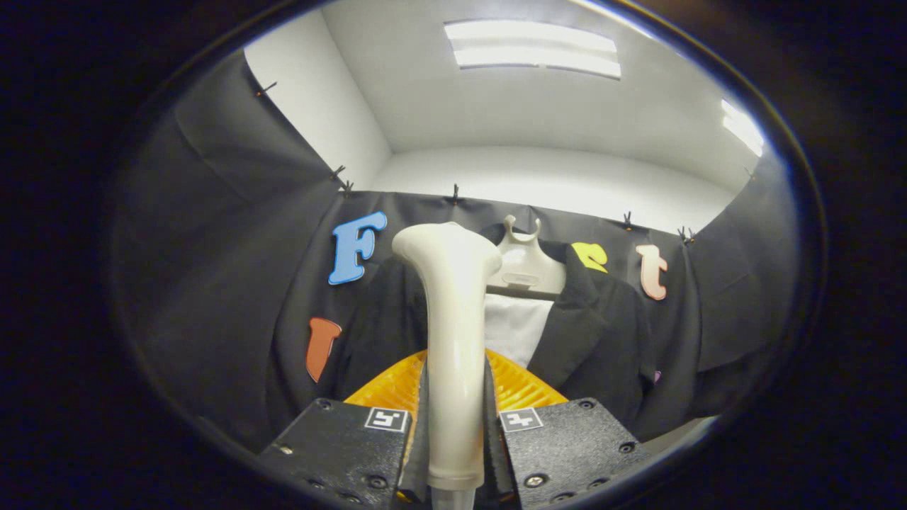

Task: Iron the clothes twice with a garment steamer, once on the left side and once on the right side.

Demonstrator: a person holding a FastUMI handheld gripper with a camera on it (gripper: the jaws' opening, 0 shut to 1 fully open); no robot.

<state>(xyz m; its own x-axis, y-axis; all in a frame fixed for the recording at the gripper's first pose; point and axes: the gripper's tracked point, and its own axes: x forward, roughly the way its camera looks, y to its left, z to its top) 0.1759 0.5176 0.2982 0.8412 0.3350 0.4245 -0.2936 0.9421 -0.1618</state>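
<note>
view rides the tool (455, 425), facing the near jacket (602, 333).

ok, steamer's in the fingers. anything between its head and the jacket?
Nothing visible. The gripper is shut on the steamer, whose head rises ahead of the fingers. Beyond it the dark jacket hangs on its hanger against the booth wall, with open space between.

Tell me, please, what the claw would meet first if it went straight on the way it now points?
Probably the dark jacket on the hanger, near its white lining; depth is unclear. The claw is shut on the steamer handle, whose head would likely touch first.
</note>
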